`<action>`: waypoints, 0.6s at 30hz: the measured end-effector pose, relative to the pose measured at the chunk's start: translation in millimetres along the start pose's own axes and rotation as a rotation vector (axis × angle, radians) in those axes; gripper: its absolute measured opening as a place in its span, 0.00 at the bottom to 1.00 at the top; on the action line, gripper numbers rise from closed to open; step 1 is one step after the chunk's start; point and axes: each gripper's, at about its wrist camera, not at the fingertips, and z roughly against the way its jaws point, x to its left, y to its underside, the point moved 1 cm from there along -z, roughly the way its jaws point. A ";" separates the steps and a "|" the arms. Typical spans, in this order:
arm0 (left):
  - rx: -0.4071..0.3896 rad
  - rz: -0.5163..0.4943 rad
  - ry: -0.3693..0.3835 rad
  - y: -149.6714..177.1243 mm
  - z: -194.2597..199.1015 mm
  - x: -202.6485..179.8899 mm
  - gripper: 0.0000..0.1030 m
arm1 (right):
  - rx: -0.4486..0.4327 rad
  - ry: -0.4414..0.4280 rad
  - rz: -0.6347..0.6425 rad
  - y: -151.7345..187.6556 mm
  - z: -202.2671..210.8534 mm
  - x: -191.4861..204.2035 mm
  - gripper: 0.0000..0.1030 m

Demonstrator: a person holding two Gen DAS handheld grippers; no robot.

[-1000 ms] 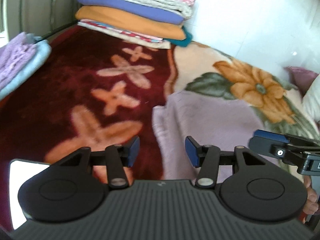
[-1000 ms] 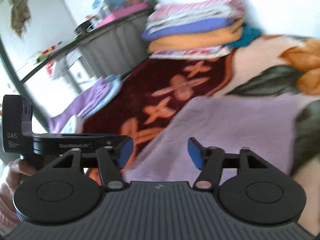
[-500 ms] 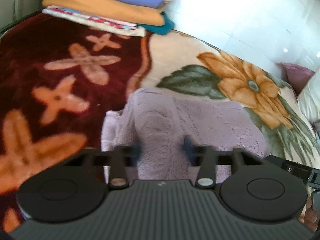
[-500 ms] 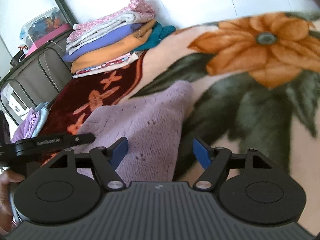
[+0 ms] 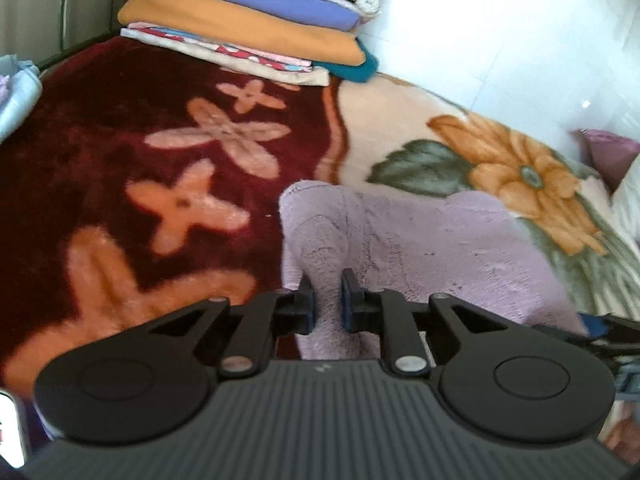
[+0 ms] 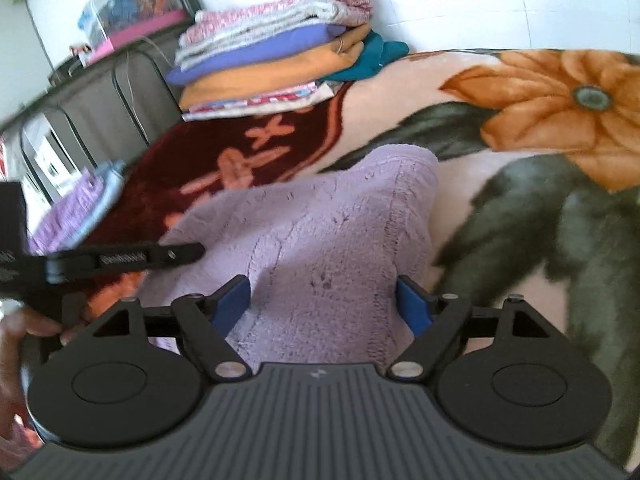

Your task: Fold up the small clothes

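A small lilac knitted garment point(image 5: 420, 240) lies on a flowered blanket point(image 5: 120, 160). My left gripper point(image 5: 326, 306) is shut on a raised fold at the garment's left near edge. In the right wrist view the same garment point(image 6: 320, 240) spreads ahead. My right gripper point(image 6: 324, 300) is open, its blue pads on either side of the garment's near right part, not pinching it. The left gripper's body point(image 6: 120, 260) shows at the left of that view.
A stack of folded clothes point(image 5: 248, 20) sits at the far edge of the blanket by the white wall. A folded lilac and light blue pile point(image 6: 76, 208) lies at the left. A dark rack with boxes point(image 6: 120, 40) stands behind.
My left gripper has gone from open beside the garment to shut on its left edge, which now stands up in a fold. My right gripper moved over the garment's right part, still open.
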 end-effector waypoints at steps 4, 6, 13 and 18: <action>0.018 0.014 -0.011 3.0 9.4 -2.8 0.75 | 0.012 0.000 -0.013 0.5 0.9 -7.2 0.84; 0.025 0.000 -0.019 7.4 14.0 -4.0 0.75 | 0.021 -0.025 -0.049 -0.8 5.1 -16.0 0.85; 0.153 0.184 0.140 26.5 5.7 10.9 0.75 | 0.074 -0.112 -0.271 0.2 3.9 -63.6 0.91; 0.161 0.218 0.247 38.2 -6.6 2.4 0.58 | 0.126 -0.219 -0.335 8.3 -24.2 -68.5 0.91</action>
